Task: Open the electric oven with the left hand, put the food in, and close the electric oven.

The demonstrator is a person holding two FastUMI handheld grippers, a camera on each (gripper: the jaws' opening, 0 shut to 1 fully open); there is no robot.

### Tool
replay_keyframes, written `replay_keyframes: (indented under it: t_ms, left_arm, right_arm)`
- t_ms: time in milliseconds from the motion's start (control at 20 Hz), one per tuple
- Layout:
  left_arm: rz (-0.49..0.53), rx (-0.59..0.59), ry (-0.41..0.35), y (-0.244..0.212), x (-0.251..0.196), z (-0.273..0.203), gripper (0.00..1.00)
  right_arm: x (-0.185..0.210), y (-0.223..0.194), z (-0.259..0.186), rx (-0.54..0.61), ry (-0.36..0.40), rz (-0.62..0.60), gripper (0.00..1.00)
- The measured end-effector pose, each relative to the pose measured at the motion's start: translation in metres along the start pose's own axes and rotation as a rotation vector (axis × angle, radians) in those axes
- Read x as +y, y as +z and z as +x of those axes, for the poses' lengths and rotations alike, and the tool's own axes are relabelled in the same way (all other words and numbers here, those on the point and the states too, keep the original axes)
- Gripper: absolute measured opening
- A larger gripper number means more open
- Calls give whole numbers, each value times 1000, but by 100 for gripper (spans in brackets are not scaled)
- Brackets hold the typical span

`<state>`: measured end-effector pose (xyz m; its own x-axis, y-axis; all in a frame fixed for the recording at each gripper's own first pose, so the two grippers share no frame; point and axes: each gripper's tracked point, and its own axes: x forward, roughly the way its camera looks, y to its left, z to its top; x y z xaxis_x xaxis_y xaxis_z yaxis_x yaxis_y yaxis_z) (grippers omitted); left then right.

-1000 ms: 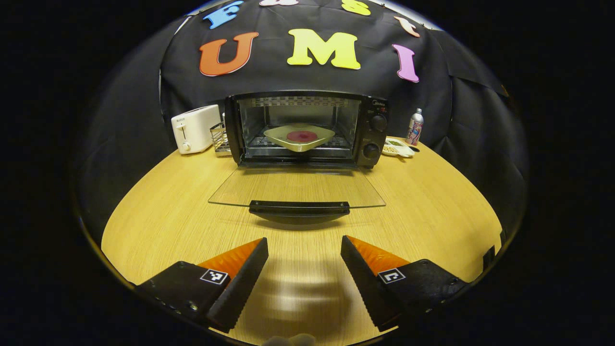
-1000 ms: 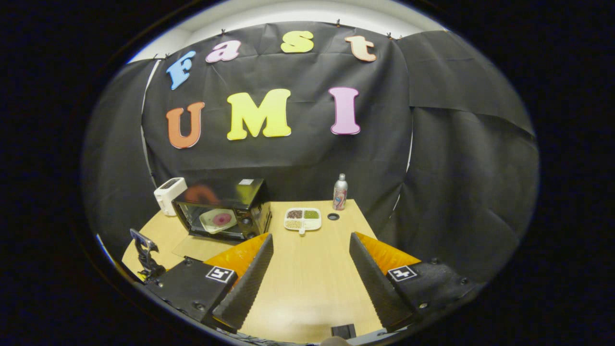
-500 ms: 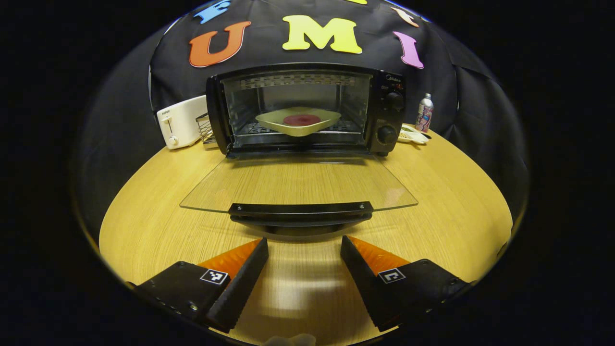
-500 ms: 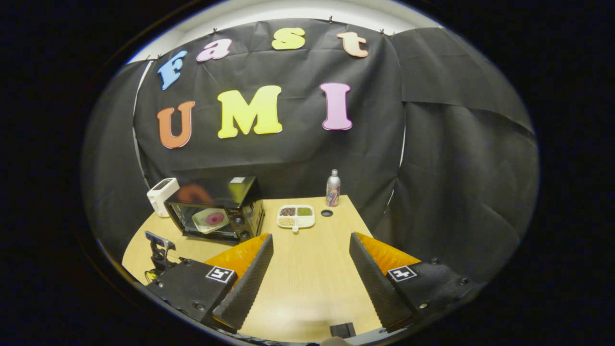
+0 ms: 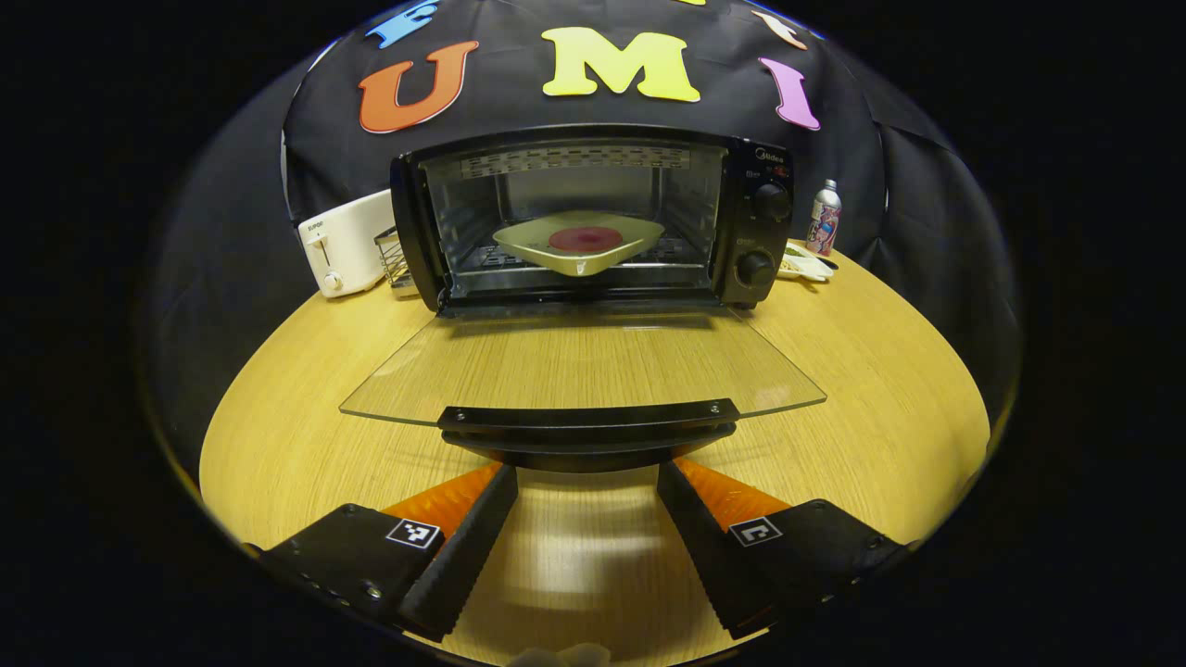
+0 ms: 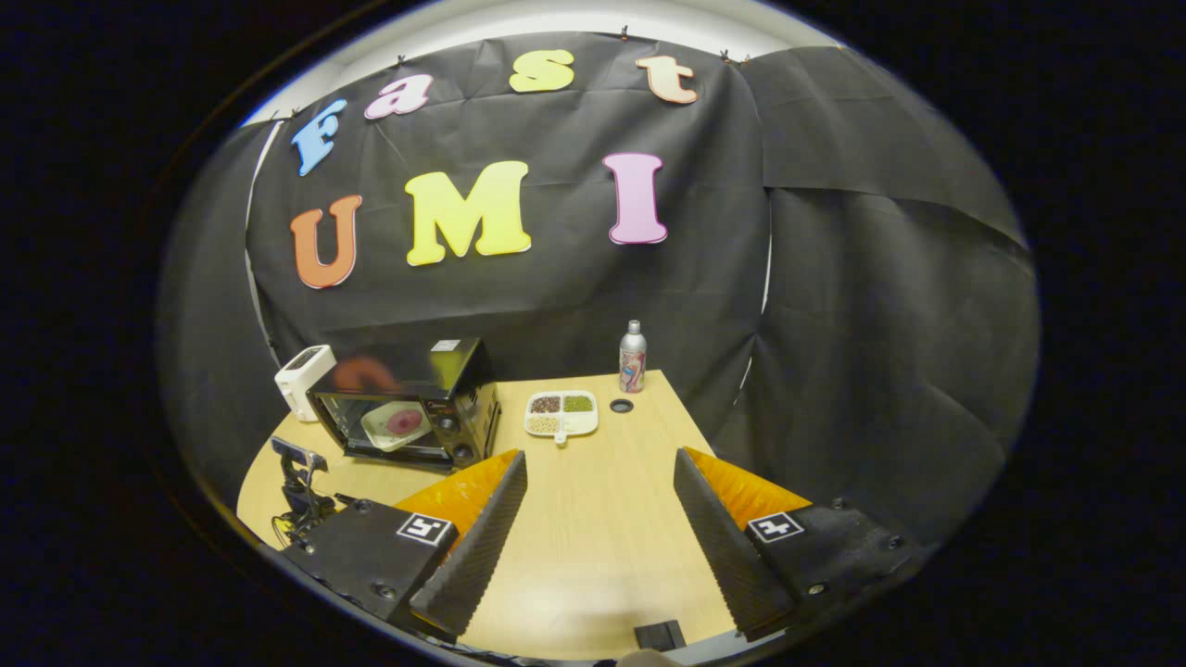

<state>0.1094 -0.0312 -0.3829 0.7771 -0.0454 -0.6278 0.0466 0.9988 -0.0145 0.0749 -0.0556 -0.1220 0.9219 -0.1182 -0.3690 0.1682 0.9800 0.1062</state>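
Both grippers, left gripper (image 5: 586, 519) and right gripper (image 6: 599, 519), gaped empty; plate (image 5: 580, 243) seemingly inside oven (image 5: 593, 218); I judged lifting door handle (image 5: 587, 424) at twelve o'clock came next.

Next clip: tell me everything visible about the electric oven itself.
The electric oven is a black countertop box on the wooden table. Its clear glass door lies folded down flat, black handle just ahead of the open left tongs. Two knobs sit on its right panel. Inside, a pale plate with red food rests on the rack.

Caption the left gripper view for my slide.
Open left tongs approach the handle of the oven's lowered glass door; plate of food inside.
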Motion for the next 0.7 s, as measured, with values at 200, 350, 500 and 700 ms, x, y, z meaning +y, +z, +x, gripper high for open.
replay_keyframes:
  t_ms: [200, 350, 500, 700]
  left_arm:
    - [-9, -35, 3, 29, -1, -7, 98]
    - [3, -83, 10, 66, 1, -9, 97]
    - [4, -156, 17, 117, 2, -8, 97]
    - [-19, -214, 24, 151, 1, -14, 97]
  right_arm:
    - [-1, -1, 5, -3, 15, 15, 100]
    - [-3, 0, 6, -10, 25, 29, 100]
    - [-5, -4, 6, -10, 30, 27, 96]
    - [-7, -5, 4, -8, 38, 32, 100]
